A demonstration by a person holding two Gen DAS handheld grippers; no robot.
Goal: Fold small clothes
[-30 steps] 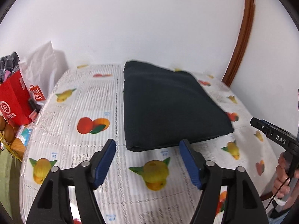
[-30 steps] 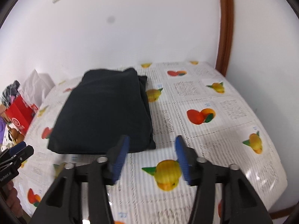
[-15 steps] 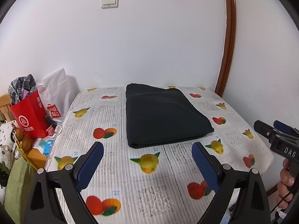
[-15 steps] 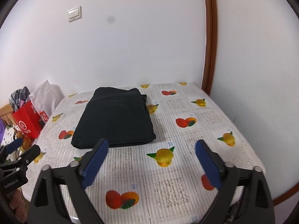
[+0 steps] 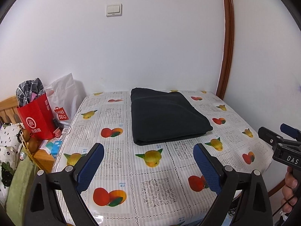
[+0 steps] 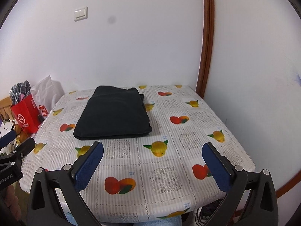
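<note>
A dark garment (image 5: 167, 115) lies folded into a flat rectangle at the far middle of the table (image 5: 156, 186), which has a fruit-print cloth. It also shows in the right wrist view (image 6: 114, 114). My left gripper (image 5: 148, 166) is open and empty, held above the table's near edge, well short of the garment. My right gripper (image 6: 153, 166) is open and empty, also back at the near edge. The right gripper's tips show at the right of the left wrist view (image 5: 278, 137). The left gripper's tips show at the left of the right wrist view (image 6: 17, 145).
A red paper bag (image 5: 36, 118) with checked cloth in it and a white shopping bag (image 5: 62, 99) stand left of the table against the wall. A wooden shelf (image 5: 44, 155) with small items sits below them. A brown door frame (image 5: 226, 56) rises at the right.
Both grippers have pulled back and up from the garment's near edge, and both have opened wider. The folded garment has stayed in place.
</note>
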